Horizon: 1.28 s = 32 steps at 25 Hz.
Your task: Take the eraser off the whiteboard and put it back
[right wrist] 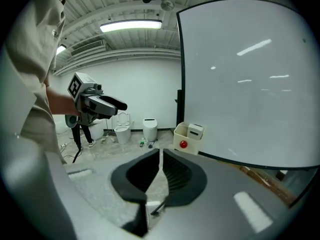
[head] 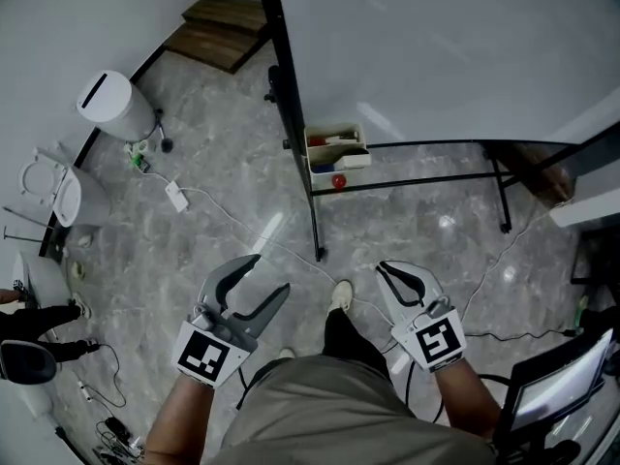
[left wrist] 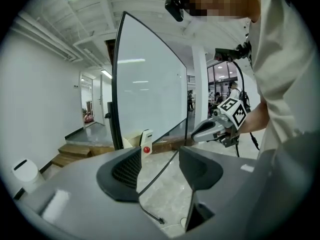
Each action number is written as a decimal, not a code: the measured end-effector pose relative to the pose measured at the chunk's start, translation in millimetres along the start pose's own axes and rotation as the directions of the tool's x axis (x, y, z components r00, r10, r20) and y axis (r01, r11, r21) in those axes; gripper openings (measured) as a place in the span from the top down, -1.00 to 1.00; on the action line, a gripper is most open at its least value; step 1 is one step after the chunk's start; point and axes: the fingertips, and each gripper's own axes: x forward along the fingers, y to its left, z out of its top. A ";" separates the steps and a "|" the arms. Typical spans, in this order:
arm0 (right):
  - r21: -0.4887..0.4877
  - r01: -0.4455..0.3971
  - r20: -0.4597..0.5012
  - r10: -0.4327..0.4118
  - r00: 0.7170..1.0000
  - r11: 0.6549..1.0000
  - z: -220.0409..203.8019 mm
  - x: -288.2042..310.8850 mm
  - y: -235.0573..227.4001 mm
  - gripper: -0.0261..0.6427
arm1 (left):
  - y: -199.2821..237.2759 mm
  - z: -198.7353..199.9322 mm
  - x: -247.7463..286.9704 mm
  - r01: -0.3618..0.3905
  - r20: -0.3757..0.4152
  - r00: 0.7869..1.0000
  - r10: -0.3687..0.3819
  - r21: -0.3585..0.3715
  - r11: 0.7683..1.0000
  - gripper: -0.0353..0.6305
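The whiteboard stands on a black frame ahead of me, its surface blank. A cream tray box hangs at its lower left edge and holds a white eraser beside a red round magnet; the eraser also shows in the left gripper view. My left gripper is held low over the floor, open and empty. My right gripper is beside it, shut on nothing. Both are well short of the tray.
A white bin and toilets stand at the left wall, wooden steps at the back. Cables and a power strip lie on the marble floor. A person's legs are at far left, a screen at lower right.
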 end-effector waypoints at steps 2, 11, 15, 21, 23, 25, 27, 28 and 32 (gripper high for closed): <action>-0.020 0.013 0.002 -0.013 1.000 1.000 5.7 -7.1 22.4 0.88 | -9.2 0.9 -25.3 0.011 0.034 0.999 -0.011 -0.004 1.000 0.15; -0.070 0.117 0.047 -0.114 0.992 0.991 21.8 -57.2 164.3 0.88 | -55.5 -40.2 -191.5 0.038 0.112 0.993 -0.035 -0.027 0.999 0.18; -0.048 0.152 0.044 -0.150 0.988 0.987 16.9 -80.6 234.8 0.88 | -77.1 -63.8 -252.2 0.058 0.123 0.991 -0.055 -0.020 0.998 0.22; -0.068 0.154 0.028 -0.153 0.988 0.986 18.2 -117.9 320.3 0.88 | -117.8 -76.4 -316.3 0.107 0.163 0.981 -0.108 0.013 0.994 0.27; -0.086 0.155 0.030 -0.153 0.988 0.984 19.6 -125.6 335.7 0.88 | -126.9 -77.8 -330.2 0.104 0.188 0.976 -0.106 0.021 0.994 0.29; -0.098 0.158 0.036 -0.155 0.987 0.983 19.9 -131.4 346.7 0.88 | -134.0 -81.3 -340.8 0.091 0.203 0.975 -0.092 0.013 0.996 0.35; -0.105 0.156 0.047 -0.151 0.987 0.982 19.6 -139.5 355.7 0.88 | -143.9 -85.9 -348.3 0.073 0.210 0.975 -0.072 0.005 0.997 0.42; -0.112 0.152 0.053 -0.147 0.988 0.982 19.2 -144.9 360.2 0.88 | -150.5 -87.8 -351.4 0.065 0.214 0.975 -0.064 0.003 0.998 0.47; -0.125 0.148 0.068 -0.140 0.988 0.981 13.3 -178.9 375.7 0.88 | -184.3 -88.5 -364.1 0.051 0.228 0.972 -0.050 0.002 0.999 0.67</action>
